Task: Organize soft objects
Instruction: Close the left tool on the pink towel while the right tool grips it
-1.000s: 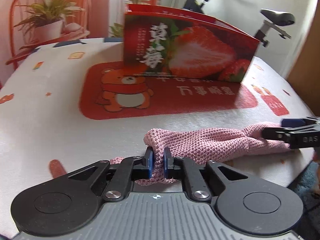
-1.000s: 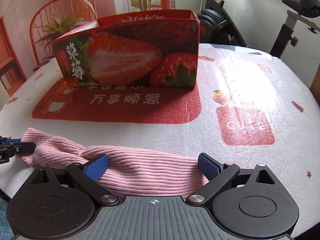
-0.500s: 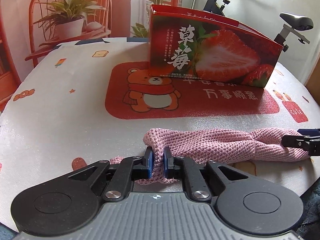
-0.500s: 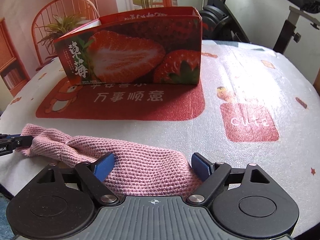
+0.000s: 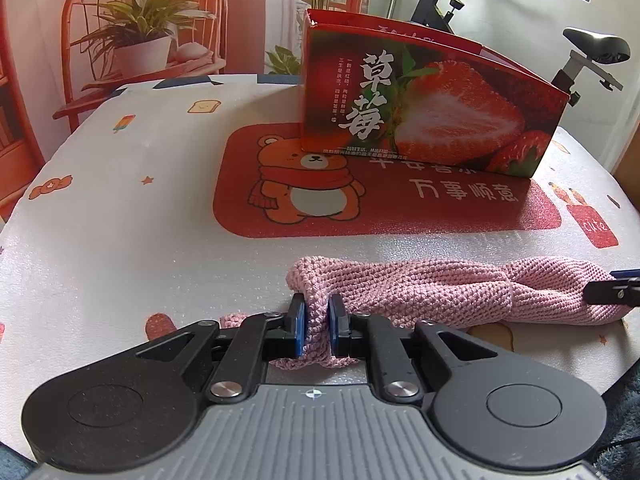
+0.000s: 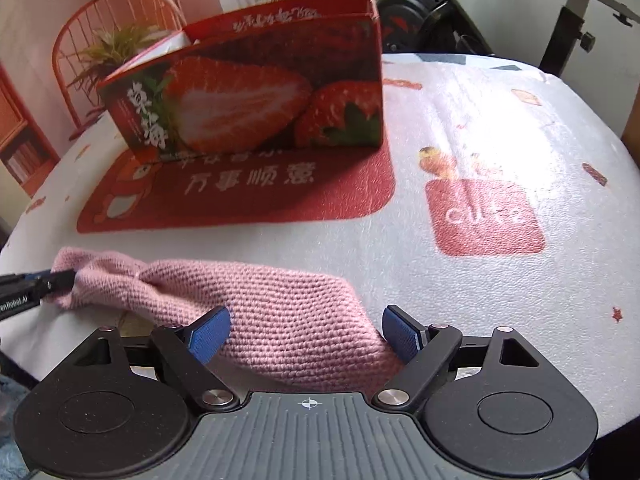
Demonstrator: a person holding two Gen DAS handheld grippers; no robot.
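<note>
A pink knitted cloth (image 5: 420, 292) lies stretched along the near edge of the table. My left gripper (image 5: 316, 316) is shut on its bunched left end, though the jaws are easing open a little with the knit still pinched between the pads. The cloth's wide right end (image 6: 288, 320) sits between the blue pads of my right gripper (image 6: 306, 332). Those jaws stand wide apart, with one pad over the knit and the other at its edge. A red strawberry box (image 5: 432, 120) stands open-topped behind the cloth on a red bear mat (image 5: 360, 208). Each gripper's finger tip shows in the other's view.
The white patterned table cover (image 5: 120, 220) curves off close behind both grippers. Beyond the table are an orange chair with a potted plant (image 5: 136, 48) at the back left and an exercise bike (image 5: 592, 48) at the back right.
My right jaws have narrowed around the cloth's wide end, which has bunched up between them. The left view has swung slightly, while the left grip on the cloth stays.
</note>
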